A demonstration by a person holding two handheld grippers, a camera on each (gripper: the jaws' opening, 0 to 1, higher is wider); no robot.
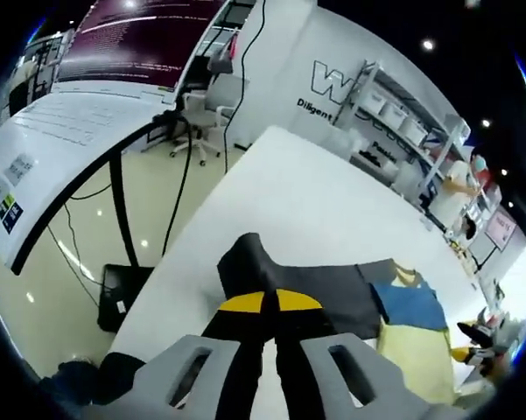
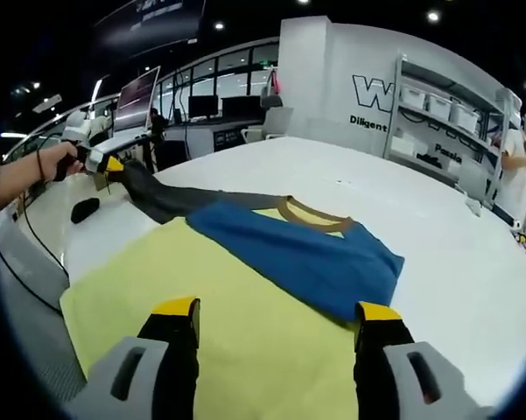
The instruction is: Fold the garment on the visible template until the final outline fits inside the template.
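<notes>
Left tongs closed, tips together; right tongs spread wide apart.

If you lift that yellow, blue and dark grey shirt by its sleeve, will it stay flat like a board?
Probably not. The yellow, blue and dark grey cloth shirt lies limp on the white table, and its dark sleeve already bends where the left gripper pinches it. It would likely droop and seems light.

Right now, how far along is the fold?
Early. Nothing looks finished yet. In hand: the left tool pinches the dark sleeve, pulled out sideways. The right tool hovers open over the yellow body. Left: fold sleeves and body in; I cannot make out a template outline.
</notes>
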